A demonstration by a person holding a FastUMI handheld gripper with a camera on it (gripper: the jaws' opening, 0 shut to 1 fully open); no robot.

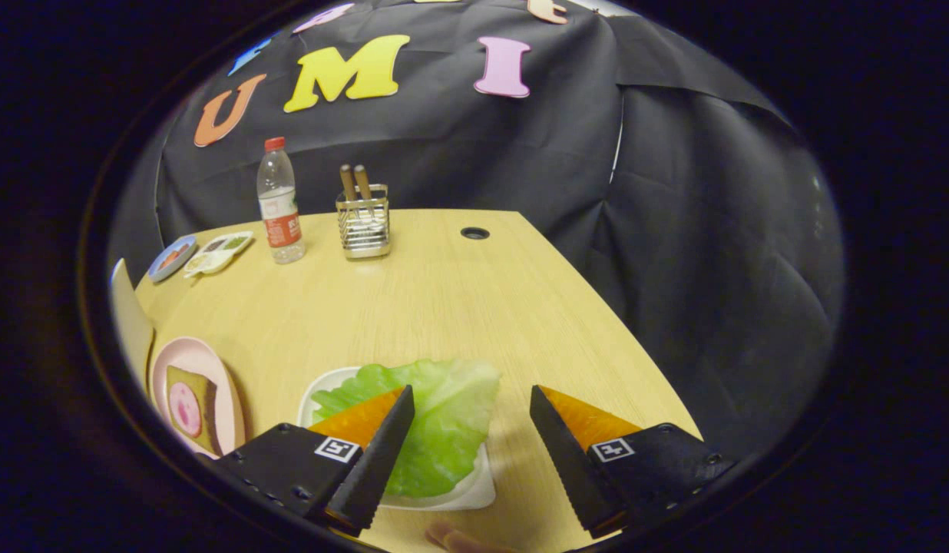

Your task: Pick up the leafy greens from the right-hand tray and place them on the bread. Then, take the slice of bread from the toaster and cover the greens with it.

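Below, the tongs (472,418) gape over leafy greens (436,418) lying lengthwise away in their tray (474,491).

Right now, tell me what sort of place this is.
Likely a staged food-prep booth: a wooden table against black cloth, lettuce on a white tray under the open gripper, bread on a pink plate.

Wood table (444,307), black cloth wall (674,230), dim
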